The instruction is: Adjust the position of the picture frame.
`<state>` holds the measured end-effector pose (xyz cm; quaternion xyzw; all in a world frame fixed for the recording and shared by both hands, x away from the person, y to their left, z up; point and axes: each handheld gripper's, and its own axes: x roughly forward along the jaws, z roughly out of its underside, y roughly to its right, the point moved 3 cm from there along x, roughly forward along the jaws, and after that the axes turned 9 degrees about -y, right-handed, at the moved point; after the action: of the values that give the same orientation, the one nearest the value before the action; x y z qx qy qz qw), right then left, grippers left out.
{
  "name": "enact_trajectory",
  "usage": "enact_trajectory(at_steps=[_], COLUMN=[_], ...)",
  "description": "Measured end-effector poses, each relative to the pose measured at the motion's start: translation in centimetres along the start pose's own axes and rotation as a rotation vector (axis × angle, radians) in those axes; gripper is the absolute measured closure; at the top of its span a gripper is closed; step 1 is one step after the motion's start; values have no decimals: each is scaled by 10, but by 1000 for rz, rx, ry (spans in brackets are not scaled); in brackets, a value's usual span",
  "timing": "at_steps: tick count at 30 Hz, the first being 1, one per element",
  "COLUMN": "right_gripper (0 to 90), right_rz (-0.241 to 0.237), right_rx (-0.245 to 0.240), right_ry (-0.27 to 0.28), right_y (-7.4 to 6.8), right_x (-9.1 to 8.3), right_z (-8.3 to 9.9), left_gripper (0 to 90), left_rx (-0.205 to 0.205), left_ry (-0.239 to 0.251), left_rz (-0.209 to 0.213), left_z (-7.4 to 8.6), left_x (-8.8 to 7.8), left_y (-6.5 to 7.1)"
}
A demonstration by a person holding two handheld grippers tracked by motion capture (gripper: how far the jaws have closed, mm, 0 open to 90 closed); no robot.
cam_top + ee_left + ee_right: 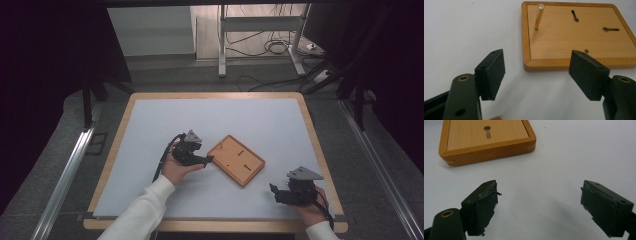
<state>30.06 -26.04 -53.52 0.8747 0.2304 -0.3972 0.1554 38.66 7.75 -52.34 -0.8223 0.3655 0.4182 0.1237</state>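
A flat wooden board (236,160) with a raised rim and two keyhole slots lies turned at an angle in the middle of the table. A short brass peg (538,17) stands upright near one corner of the board (574,37). My left gripper (206,159) sits just left of the board, its jaws open and empty, one short edge of the board just ahead of them (537,75). My right gripper (274,192) rests near the front right of the table, open with nothing between its fingers, and a corner of the board (486,142) lies ahead of it.
The board rests on a white mat (210,125) framed by the table's wooden edge (320,150). Beyond the table are a metal stand (222,45) and cables (275,47) on the floor. White mat surface stretches to the back and left.
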Motion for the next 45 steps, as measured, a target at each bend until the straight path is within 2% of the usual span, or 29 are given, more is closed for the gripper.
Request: enact_trajectory(at_steps=[4, 11, 14, 21, 25, 29, 33, 36, 41, 45], right_gripper=[145, 145, 146, 146, 145, 146, 145, 145, 146, 146], right_rz=[-18, -14, -16, -19, -37, -45, -42, -40, -38, -37], right_rx=[22, 20, 21, 25, 38, 50, 45, 42, 41, 40], right_ry=[11, 12, 11, 10, 8, 9, 9, 7, 2, 2], right_y=[2, 2, 2, 2, 3, 4, 4, 3, 3, 4], right_x=[-1, -1, -1, 0, 0, 0, 0, 0, 2, 2], right_z=[0, 0, 0, 0, 0, 1, 1, 1, 1, 1], left_gripper=[298, 300, 318, 420, 469, 567, 646, 655, 734, 789], left_rx=[-5, 18, 12, 9, 8, 25, 20, 14, 3, 13], left_ry=[-10, -13, -8, 3, 12, 10, 12, 21, 32, 32], left_rz=[-11, -17, -25, -30, -25, -40, -50, -62, -62, -53], left_z=[-10, -22, -27, -33, -36, -39, -40, -41, -42, -43], left_x=[11, 21, 26, 37, 43, 47, 51, 52, 54, 54], left_y=[0, 3, 4, 4, 4, 6, 5, 5, 4, 5])
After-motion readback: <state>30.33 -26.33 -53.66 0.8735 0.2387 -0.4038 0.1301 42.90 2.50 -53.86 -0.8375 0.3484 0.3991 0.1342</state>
